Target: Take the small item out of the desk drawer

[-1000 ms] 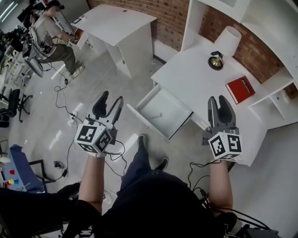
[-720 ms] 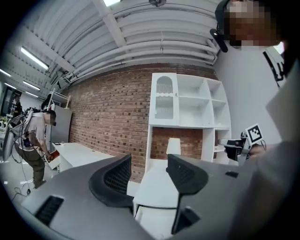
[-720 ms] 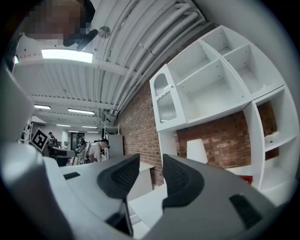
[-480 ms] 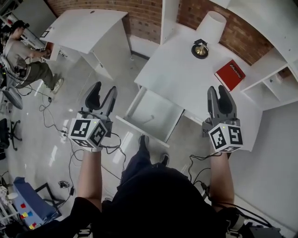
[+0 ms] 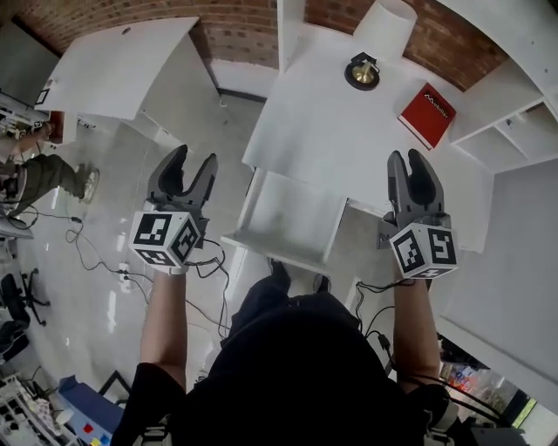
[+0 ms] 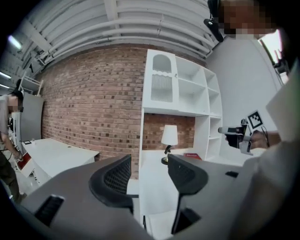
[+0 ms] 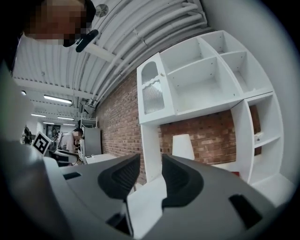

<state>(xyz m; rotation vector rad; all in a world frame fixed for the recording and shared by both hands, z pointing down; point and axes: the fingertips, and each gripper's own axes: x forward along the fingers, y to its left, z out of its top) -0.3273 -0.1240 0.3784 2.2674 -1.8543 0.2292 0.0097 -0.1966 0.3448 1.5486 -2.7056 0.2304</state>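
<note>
At the far left a second white table is standing against the brick wall. The left gripper is hovering over the floor just left of the drawer, its jaws standing well apart with nothing between them. The drawer (pulled out of the table's front) is lying open between the two grippers, and the small item is not showing clearly enough inside it to be made out. Behind it the table is carrying a white lamp and, further right, a red book. The right gripper is hovering over the table's near right edge; its jaws, which have just been closing a little, are standing a narrow gap apart, with nothing between them
</note>
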